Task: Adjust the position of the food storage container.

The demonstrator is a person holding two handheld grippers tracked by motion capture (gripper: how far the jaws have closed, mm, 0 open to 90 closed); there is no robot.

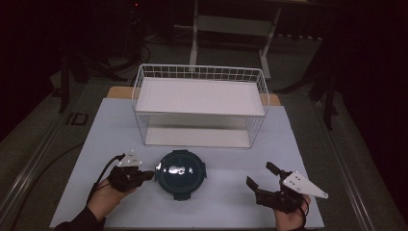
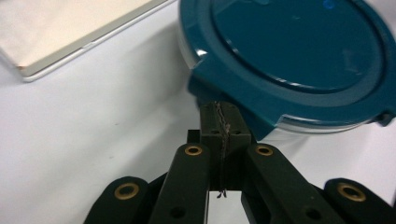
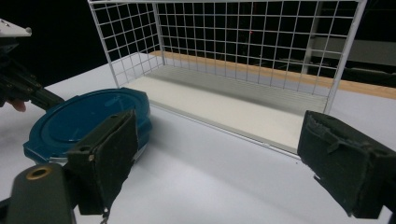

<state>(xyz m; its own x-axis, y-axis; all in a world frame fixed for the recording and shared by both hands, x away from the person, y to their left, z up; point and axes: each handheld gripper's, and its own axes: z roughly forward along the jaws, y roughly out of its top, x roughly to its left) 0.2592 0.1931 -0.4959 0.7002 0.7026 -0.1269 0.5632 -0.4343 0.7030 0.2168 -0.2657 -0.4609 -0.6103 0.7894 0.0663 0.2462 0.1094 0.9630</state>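
Left tool [image 2: 219, 119] at teal container [image 1: 181, 173] edge; right tool [image 1: 263, 179] apart.

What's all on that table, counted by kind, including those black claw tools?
Round teal-lidded container: 1
White wire shelf rack: 1
Handheld black grippers: 2, the left gripper shut, the right gripper open
Total: 4

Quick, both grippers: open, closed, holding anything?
Left gripper: closed, empty, tips against the lid tab of the blue container.
Right gripper: wide open, empty.
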